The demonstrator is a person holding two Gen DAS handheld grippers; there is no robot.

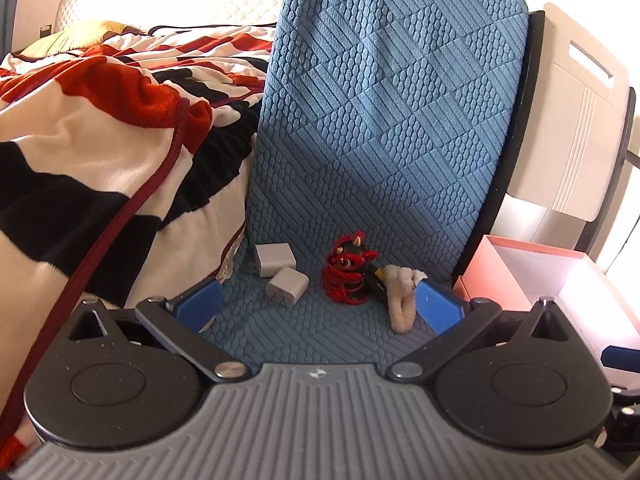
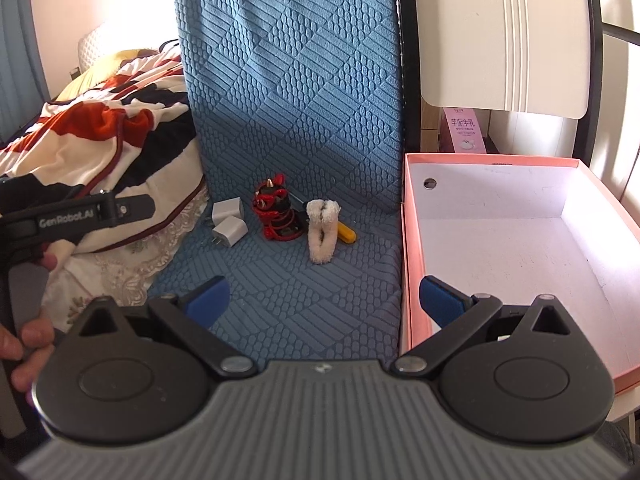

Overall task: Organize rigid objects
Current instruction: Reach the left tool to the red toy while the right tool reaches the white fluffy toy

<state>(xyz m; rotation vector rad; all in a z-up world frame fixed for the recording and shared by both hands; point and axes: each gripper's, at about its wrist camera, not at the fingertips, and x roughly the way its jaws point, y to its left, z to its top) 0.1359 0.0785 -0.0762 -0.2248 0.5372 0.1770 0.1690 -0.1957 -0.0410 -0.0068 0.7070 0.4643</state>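
Note:
On a blue textured chair seat [image 1: 320, 332] [image 2: 304, 300] lie two white charger plugs [image 1: 280, 276] [image 2: 229, 222], a red and black horned toy figure [image 1: 350, 276] [image 2: 278, 212], a fluffy cream clip [image 1: 402, 298] [image 2: 322, 232] and a black and yellow tool [image 2: 345, 232] partly under the clip. My left gripper [image 1: 320, 308] is open just short of the plugs and the toy, nothing between its fingers. My right gripper [image 2: 324, 304] is open too, farther back, its right finger [image 2: 442, 300] over the edge of a pink box [image 2: 416, 240].
The pink box [image 1: 484, 272] with a white inside stands open on a second chair to the right. A red, white and black blanket [image 1: 100, 152] [image 2: 112, 132] on a bed presses against the seat's left side. A hand [image 2: 28, 340] holds the left gripper's handle.

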